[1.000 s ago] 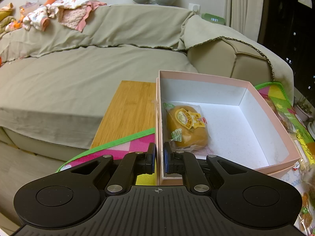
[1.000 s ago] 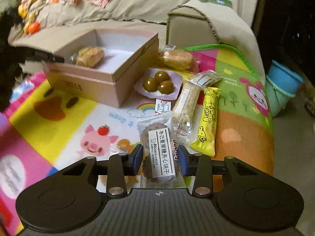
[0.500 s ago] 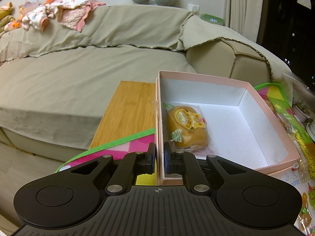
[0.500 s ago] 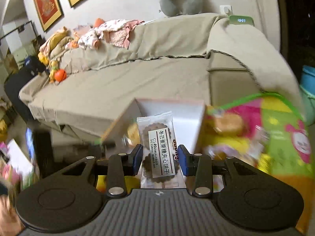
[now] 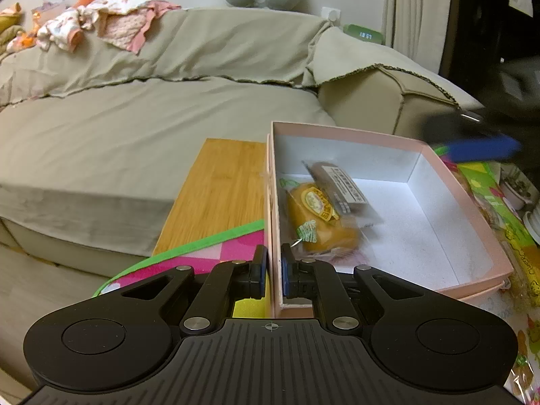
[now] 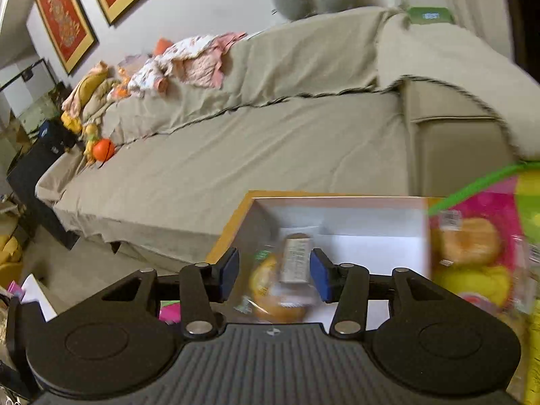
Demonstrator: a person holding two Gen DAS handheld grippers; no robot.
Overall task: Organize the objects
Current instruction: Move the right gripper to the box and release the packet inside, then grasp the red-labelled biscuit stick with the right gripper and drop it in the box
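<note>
A pink box with a white inside stands on the play mat. My left gripper is shut on its near-left wall. Inside lies a wrapped yellow bun, and a clear cookie packet with a white label rests tilted across it. My right gripper hovers over the box, jaws opening. The cookie packet and the bun show below the gap, and neither pad touches the packet. In the left wrist view, a blurred blue pad of the right gripper hangs above the box's far right corner.
A beige covered sofa fills the background, with clothes heaped on its back. A wooden board lies left of the box. More wrapped snacks sit on the colourful mat to the box's right. An orange ball rests on the sofa.
My right gripper carried the cookie packet from the mat to above the box and spread its jaws. The packet now lies in the box on the bun. The left gripper stayed put.
</note>
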